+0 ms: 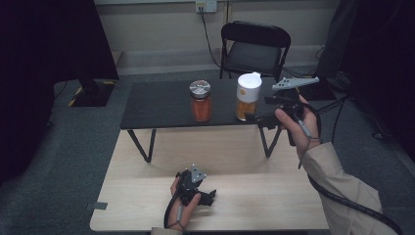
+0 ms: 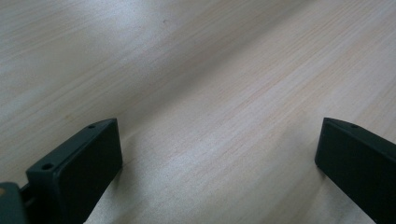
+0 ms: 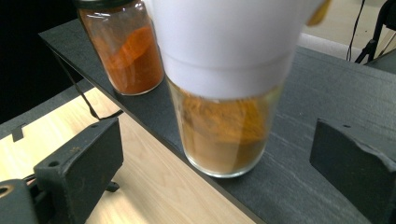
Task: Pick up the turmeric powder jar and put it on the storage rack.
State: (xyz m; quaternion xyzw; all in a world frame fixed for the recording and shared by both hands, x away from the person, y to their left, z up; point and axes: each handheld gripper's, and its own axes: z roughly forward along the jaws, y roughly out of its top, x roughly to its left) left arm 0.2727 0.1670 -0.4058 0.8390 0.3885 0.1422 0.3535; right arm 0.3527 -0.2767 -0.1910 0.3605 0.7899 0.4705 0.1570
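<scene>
- Right hand-held gripper [image 3: 219, 154]: jaws wide, either side of white-lid jar [image 3: 224, 93] on the dark worktop [image 3: 327, 102], frame centre.
- Left hand-held gripper [image 2: 219, 158]: jaws wide, low on wood worktop [image 2: 210, 84].
- Red jar [image 1: 200, 101] just left.

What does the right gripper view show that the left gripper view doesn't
The right gripper view takes in the white-lidded jar of yellow-brown powder standing on the dark shelf, straight ahead of the open right gripper, with the jar of red-orange powder behind it, and a strip of the wooden table below.

The left gripper view has the open left gripper low over bare wood, with nothing between its jaws.

Both share the pale wooden table and a pair of black jaws spread wide apart.
</scene>
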